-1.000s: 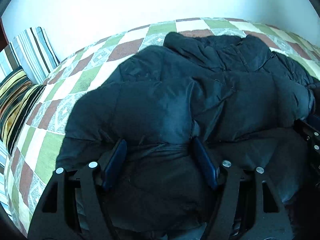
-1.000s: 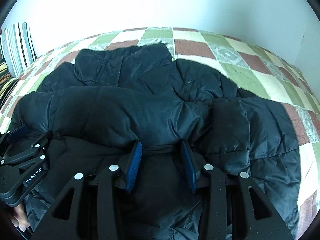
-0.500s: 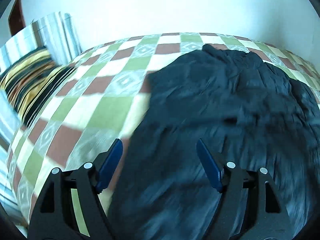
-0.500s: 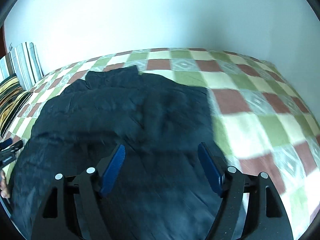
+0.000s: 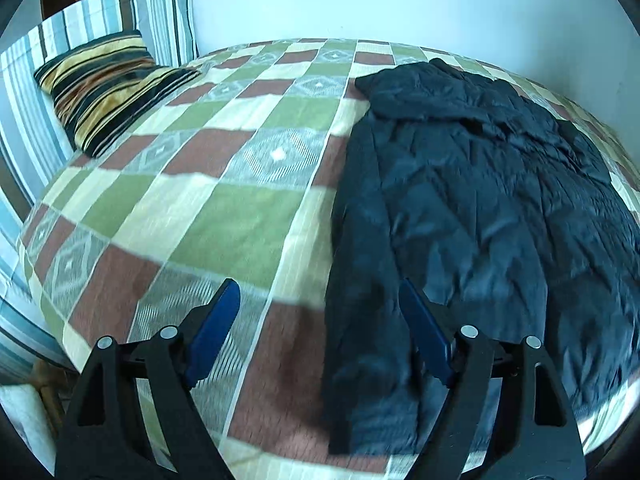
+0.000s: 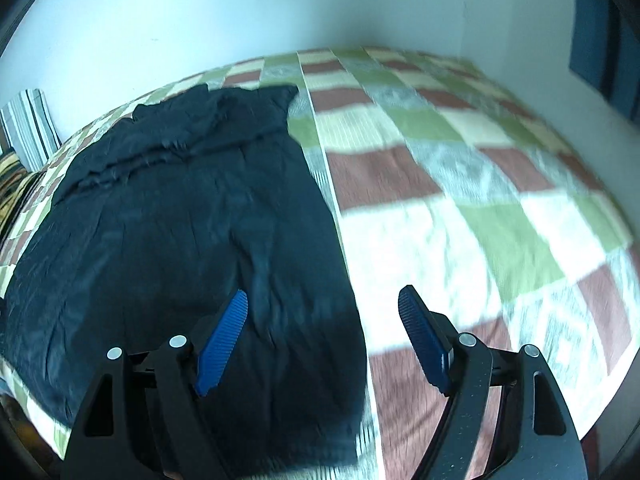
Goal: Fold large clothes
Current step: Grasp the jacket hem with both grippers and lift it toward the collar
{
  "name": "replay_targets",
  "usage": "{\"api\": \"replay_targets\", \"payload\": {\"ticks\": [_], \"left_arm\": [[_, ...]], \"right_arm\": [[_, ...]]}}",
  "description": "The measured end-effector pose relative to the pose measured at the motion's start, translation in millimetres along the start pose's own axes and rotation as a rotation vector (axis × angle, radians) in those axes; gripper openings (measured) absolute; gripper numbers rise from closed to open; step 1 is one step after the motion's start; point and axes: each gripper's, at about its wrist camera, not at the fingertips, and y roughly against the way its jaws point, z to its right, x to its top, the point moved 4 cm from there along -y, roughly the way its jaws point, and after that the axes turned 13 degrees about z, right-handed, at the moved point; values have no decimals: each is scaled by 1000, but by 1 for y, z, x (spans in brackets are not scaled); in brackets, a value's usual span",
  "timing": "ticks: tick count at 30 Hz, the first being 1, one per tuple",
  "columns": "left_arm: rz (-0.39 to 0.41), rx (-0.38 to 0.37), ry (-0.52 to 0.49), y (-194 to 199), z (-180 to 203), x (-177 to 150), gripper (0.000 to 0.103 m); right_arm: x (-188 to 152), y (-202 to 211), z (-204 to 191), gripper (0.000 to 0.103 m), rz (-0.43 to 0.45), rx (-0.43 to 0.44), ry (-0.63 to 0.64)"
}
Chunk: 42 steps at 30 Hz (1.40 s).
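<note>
A large dark puffy jacket point(image 5: 480, 200) lies spread flat on the checked bedspread point(image 5: 240, 220), on the right side of the left wrist view. My left gripper point(image 5: 318, 292) hovers over the jacket's left edge, its jaws opening, with no cloth pinched between the blue pads. In the right wrist view the same jacket point(image 6: 180, 220) fills the left half. My right gripper point(image 6: 324, 296) hangs open above the jacket's right edge and holds nothing; bare bedspread point(image 6: 480, 220) lies under its right finger.
A gold-and-black striped pillow point(image 5: 108, 84) leans on a blue-striped pillow point(image 5: 120, 4) at the bed's far left. A pale wall point(image 5: 360, 0) runs behind the bed. The bed's left edge drops off near the left gripper. A dark panel point(image 6: 600, 32) hangs on the right wall.
Both grippers let go of the jacket's folded edge, opened wide and swung apart, the left to the jacket's left side, the right to its right side. The jacket now lies flatter.
</note>
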Motion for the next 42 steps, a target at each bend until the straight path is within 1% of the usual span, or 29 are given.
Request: {"api": "replay_targets", "payload": {"ticks": [4, 7, 11, 15, 17, 18, 19, 20, 21, 22, 23, 24, 25, 27, 28, 30, 31, 33, 36, 40, 42], "left_arm": [[-51, -52, 24, 4, -1, -23, 82], [-65, -59, 36, 6, 1, -36, 82], [-65, -82, 88, 5, -3, -42, 82], [-91, -119, 156, 4, -7, -46, 82], [-94, -133, 162, 6, -7, -49, 80], [-92, -142, 159, 8, -6, -49, 76], [-90, -150, 156, 9, -5, -49, 73], [-89, -158, 153, 10, -4, -50, 71], [-89, -165, 150, 11, -3, -50, 66], [-88, -174, 145, 11, -1, -50, 62], [-87, -177, 144, 12, 0, -50, 60], [-88, -184, 143, 12, 2, -50, 54], [-88, -195, 142, 13, 3, -50, 46], [-91, -224, 139, 15, 7, -50, 36], [-90, -220, 133, 15, 8, -50, 35], [-83, -226, 123, 17, 10, -50, 30], [-77, -229, 123, 19, 11, -49, 25], [-65, -243, 135, 23, 11, -48, 16], [-32, -246, 148, 33, 9, -44, 11], [29, -250, 169, 56, 0, -33, 10], [61, -259, 197, 70, -8, -26, 10]], "right_arm": [[-26, 1, 5, 77, -40, 16, -29], [-37, 4, 5, 77, -41, 27, -42], [-43, 7, 5, 77, -42, 45, -65], [-47, 11, 5, 77, -44, 63, -81], [-50, 15, 3, 77, -44, 73, -77], [-51, 16, 1, 76, -44, 78, -77], [-52, 17, -1, 74, -42, 87, -74], [-53, 18, -3, 68, -40, 94, -71], [-55, 20, -5, 59, -41, 106, -71], [-55, 20, -6, 55, -43, 119, -78], [-55, 20, -7, 53, -43, 121, -83], [-55, 21, -9, 50, -43, 122, -81], [-55, 21, -9, 48, -44, 126, -80], [-55, 23, -8, 41, -43, 132, -88], [-54, 23, -7, 39, -42, 135, -94], [-54, 26, -6, 29, -35, 145, -111], [-53, 27, -6, 27, -32, 148, -116], [-53, 30, -5, 19, -23, 153, -125], [-51, 39, -5, 14, 2, 163, -140], [-48, 53, -6, 12, 27, 179, -147], [-43, 65, -6, 11, 52, 198, -151]]}}
